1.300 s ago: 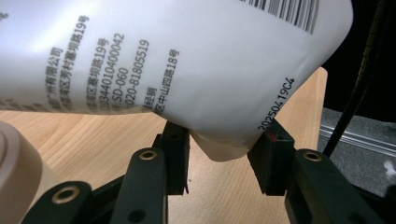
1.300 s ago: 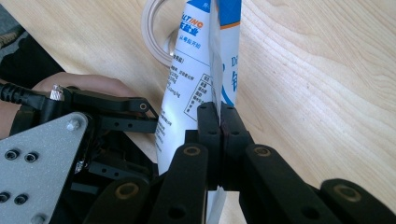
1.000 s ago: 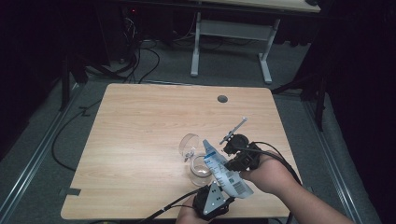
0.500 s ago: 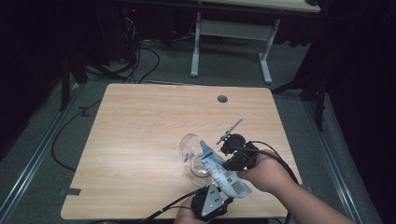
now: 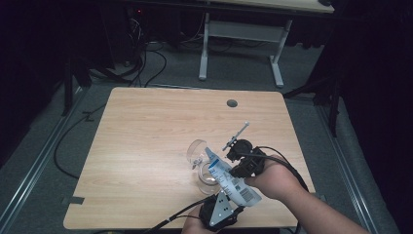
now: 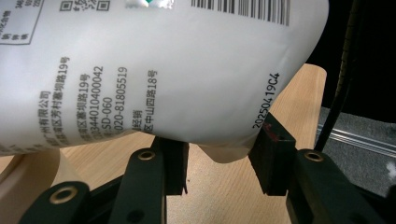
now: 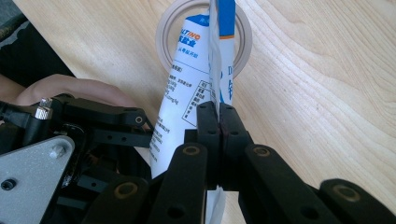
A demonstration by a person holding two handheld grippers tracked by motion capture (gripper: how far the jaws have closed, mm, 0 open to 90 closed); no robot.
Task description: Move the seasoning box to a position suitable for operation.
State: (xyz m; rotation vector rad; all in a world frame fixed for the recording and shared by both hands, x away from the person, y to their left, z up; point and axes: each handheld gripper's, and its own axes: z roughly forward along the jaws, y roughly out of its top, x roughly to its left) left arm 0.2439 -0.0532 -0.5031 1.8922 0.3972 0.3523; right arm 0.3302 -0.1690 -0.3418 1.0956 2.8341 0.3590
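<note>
The right gripper point(image 7: 218, 122) pinches the pouch point(image 5: 229, 178) by its seam; the left gripper point(image 6: 218, 161) clasps its bottom, low in the frame, tilted over a glass point(image 5: 207, 181). A slack grip could drop it, tipping the glass. Wooden table point(image 5: 146, 131), dark room, cables on grey floor point(image 5: 73, 126).

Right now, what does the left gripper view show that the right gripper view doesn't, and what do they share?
Left gripper view: the white printed plastic pouch's barcode and stamped code, its bottom end between the left tool's parted jaws.

Right gripper view: the pouch's blue-topped end over the clear round glass jar's mouth, the right tool pinching its seam, the left tool's grey plate.

Both: the pouch and the light wooden table.
</note>
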